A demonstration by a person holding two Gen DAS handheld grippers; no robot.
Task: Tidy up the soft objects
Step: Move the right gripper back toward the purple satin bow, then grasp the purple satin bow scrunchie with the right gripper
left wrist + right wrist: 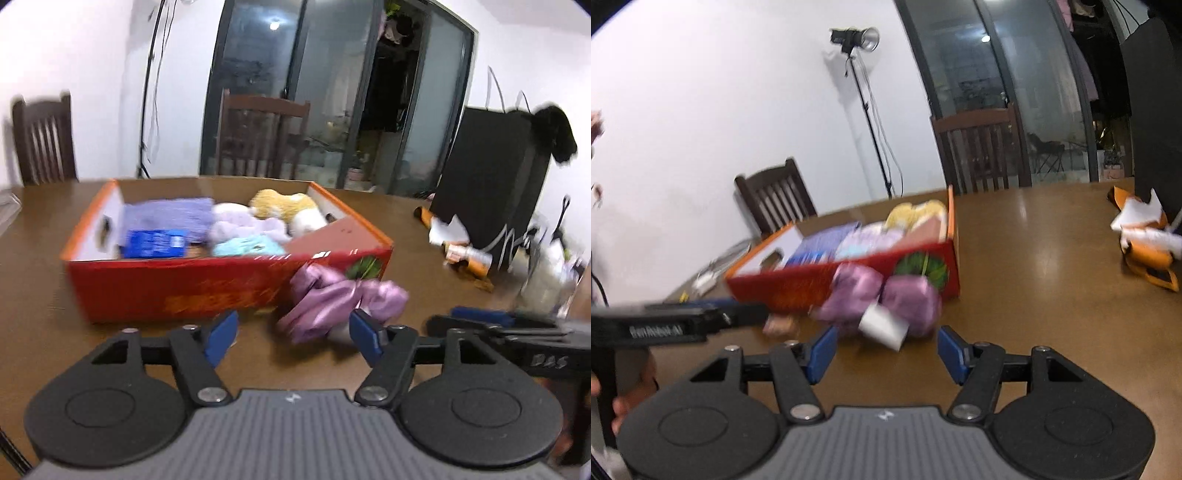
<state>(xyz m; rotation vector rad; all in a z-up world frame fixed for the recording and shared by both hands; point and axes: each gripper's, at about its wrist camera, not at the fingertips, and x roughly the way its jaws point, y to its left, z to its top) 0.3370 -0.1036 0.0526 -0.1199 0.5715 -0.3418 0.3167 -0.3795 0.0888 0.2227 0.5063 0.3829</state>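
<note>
Two tongs hover low over the counter, both with jaws apart and nothing between them. Left tongs and right tongs face a pink cloth lying on the counter against the red box, which holds plush toys.

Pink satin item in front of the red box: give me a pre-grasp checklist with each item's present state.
1. Pink satin item still outside the red box, on the table: ok.
2. Left gripper open, empty: ok.
3. Right gripper open, empty: ok.
4. Item between either gripper's pads: not ok, it lies just ahead.
5. Free room in the box: cannot tell, frames blurred.
6. White tag clear of the pads: ok.
</note>
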